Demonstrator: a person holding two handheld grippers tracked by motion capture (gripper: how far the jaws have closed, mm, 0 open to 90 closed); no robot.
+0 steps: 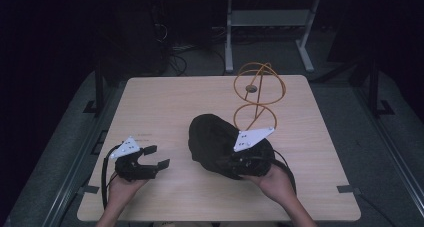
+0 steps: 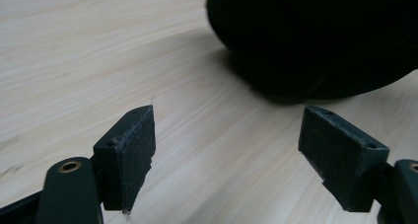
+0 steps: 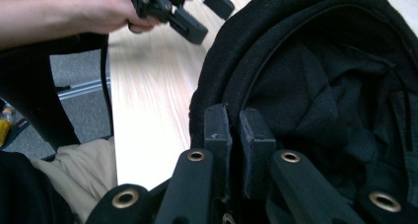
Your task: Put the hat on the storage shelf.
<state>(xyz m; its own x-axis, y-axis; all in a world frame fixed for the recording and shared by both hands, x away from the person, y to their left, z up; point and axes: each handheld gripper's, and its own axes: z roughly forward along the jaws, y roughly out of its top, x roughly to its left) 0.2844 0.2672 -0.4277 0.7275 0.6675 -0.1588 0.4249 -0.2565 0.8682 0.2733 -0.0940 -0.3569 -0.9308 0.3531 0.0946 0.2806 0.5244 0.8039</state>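
Black felt-like fabric makes up the one hat [image 1: 215, 142] on the pale wooden surface [image 1: 165, 102], and it sits just below the middle of the high view. Counting from the lower edge of that view upward: two hands, two tongs, one hat, then one stand of orange wire [image 1: 257, 94].

At lower left, the left tongs [image 1: 159, 157] stand wide open with nothing between them, hovering over bare wood a little apart from the hat; in the left gripper view the hat [image 2: 315, 36] is a dark mass in the upper right, cut off by the frame's top and right edges. At lower right, the right tongs [image 3: 235, 135] are pinched shut on the hat's edge; in the right gripper view the two pads meet on the rim, with the hat's dark inside [image 3: 335, 86] opening to the right. In the high view the hand and the grey plate hide that grip.

Farther up, right of centre, the wire stand shows two rings, a larger above a smaller, with one small dark disc [image 1: 251, 89] inside the upper ring. What the disc is cannot be made out. Beyond the surface's far edge the room is too dark to read, apart from one pale frame with two legs [image 1: 265, 22].
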